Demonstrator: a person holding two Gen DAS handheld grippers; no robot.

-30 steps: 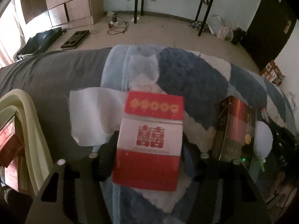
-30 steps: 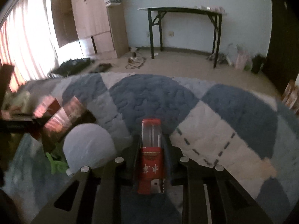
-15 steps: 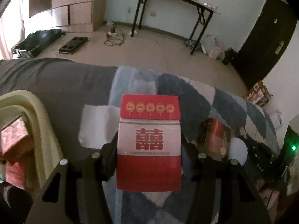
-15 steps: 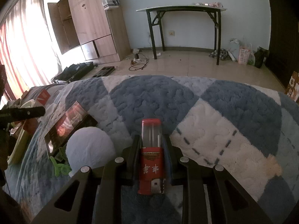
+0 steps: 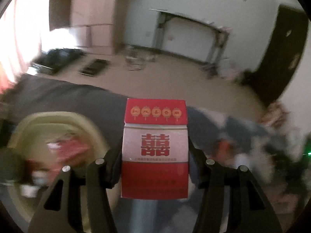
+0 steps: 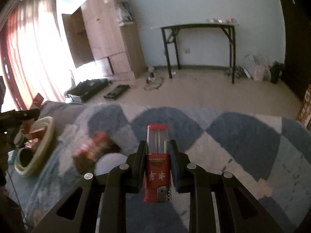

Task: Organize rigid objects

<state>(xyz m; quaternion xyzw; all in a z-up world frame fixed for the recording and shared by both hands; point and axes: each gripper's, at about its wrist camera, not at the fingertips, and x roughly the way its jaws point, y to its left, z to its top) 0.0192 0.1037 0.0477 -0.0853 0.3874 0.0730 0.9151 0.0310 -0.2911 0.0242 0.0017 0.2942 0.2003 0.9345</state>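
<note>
My left gripper is shut on a red and white cigarette pack, held upright above the bed, its pads pressed on both sides. To its left lies a cream oval basket with red boxes inside. My right gripper is shut on a red lighter with a clear top, lifted over the blue and white blanket. In the right wrist view the same basket sits at the far left, and the left gripper's black arm hangs over it.
A dark red box and a white ball lie on the blanket left of the lighter. Grey bedding covers the bed's left part. Beyond the bed are bare floor, a black-legged table and a wooden wardrobe.
Both grippers have risen with their objects. The left one swung left, so the basket now fills the lower left and the white tissue is out of sight. The right view also turned left.
</note>
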